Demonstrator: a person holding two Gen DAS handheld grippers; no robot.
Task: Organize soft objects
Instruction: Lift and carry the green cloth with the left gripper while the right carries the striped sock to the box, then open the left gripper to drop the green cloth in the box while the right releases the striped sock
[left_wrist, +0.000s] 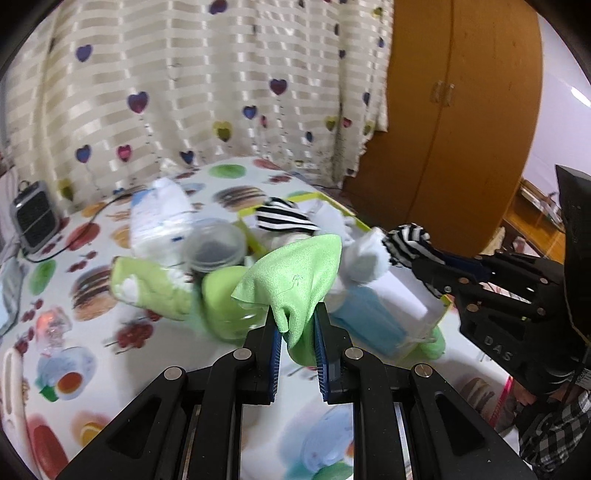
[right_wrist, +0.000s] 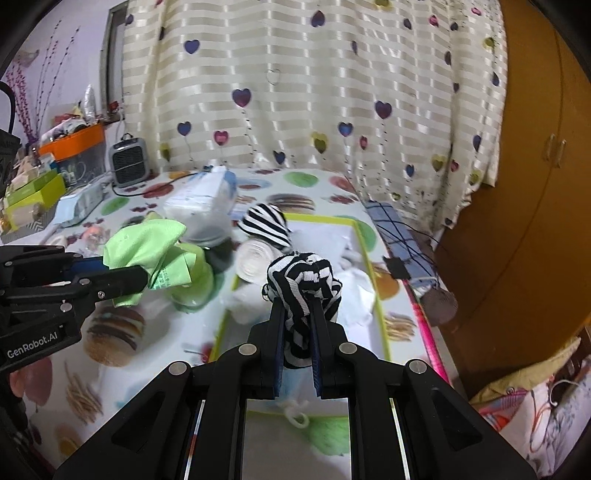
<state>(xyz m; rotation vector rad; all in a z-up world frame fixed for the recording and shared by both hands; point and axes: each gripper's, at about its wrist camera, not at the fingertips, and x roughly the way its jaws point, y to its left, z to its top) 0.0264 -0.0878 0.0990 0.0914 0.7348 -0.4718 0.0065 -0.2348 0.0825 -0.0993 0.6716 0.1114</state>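
Heart-print curtains (right_wrist: 295, 92) back the table (left_wrist: 92, 295). Left claw (left_wrist: 297, 325) grips a green cloth (left_wrist: 295, 273); right claw (right_wrist: 299, 314) clamps a striped sock (right_wrist: 303, 280), tray (right_wrist: 365, 251) at one o'clock.

Both grippers are matte black plastic with round silver screw heads and blue pads lining the fingers (left_wrist: 274, 354) — the left gripper (right_wrist: 146, 278) reads "GenRobot.AI" in white lettering, the right gripper (left_wrist: 421, 264) shows embossed "DAS". A black-and-white plaid sleeve (left_wrist: 554, 430) shows behind it.
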